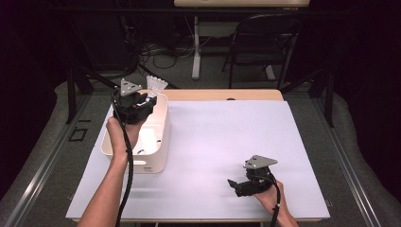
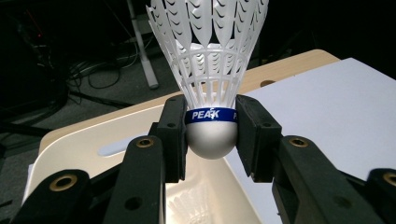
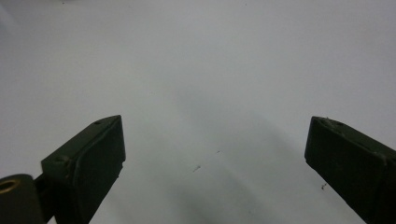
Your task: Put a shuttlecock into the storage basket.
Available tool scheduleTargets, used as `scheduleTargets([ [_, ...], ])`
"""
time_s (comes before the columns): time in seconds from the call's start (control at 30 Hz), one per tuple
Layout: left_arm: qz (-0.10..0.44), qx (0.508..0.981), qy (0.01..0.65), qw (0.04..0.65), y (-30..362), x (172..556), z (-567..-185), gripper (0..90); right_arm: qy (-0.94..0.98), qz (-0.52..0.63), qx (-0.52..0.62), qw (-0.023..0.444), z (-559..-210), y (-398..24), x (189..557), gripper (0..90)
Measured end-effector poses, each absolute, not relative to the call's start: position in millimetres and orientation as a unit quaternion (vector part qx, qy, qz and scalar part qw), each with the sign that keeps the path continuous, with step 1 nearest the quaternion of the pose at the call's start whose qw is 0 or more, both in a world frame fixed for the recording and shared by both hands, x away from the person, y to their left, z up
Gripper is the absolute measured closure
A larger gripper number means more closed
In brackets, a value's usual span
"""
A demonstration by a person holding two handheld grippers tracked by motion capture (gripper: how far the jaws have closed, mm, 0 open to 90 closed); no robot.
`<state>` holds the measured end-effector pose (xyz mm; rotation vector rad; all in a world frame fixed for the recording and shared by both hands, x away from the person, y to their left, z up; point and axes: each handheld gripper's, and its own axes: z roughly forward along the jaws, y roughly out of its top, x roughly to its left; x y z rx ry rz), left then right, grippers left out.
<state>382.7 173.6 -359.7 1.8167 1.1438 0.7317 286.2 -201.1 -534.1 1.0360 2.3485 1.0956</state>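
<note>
We see a lab or test room rather than a home: a wooden table (image 1: 255,95) covered with a white sheet (image 1: 227,142) stands on grey carpet, ringed by black stands (image 1: 71,90) (tripod legs, it seems), loose cables (image 1: 161,52) and a folding chair (image 1: 260,42) in the dark behind.

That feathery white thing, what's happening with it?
It's a shuttlecock. A person holds a two-jaw gripper in each hand. The left gripper is clamped on the shuttlecock's round white base, feathers pointing up, and holds it over the far end of a cream bin on the table's white sheet. The right gripper is open with nothing in it, low over the sheet.
</note>
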Motion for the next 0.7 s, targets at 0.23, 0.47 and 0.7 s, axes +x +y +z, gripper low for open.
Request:
scheduleTargets([
  [0.23, 0.296, 0.726, 0.461, 0.416, 181, 380, -360, 65.2, 0.828, 0.387, 0.366, 0.174, -534, -201, 286, 4.4],
  [0.47, 0.294, 0.728, 0.468, 0.405, 190, 377, -369, 65.2, 0.829, 0.386, 0.365, 0.174, -534, -202, 286, 4.5],
  [0.7, 0.292, 0.729, 0.476, 0.395, 201, 372, -375, 65.2, 0.829, 0.386, 0.366, 0.174, -534, -201, 286, 4.4],
])
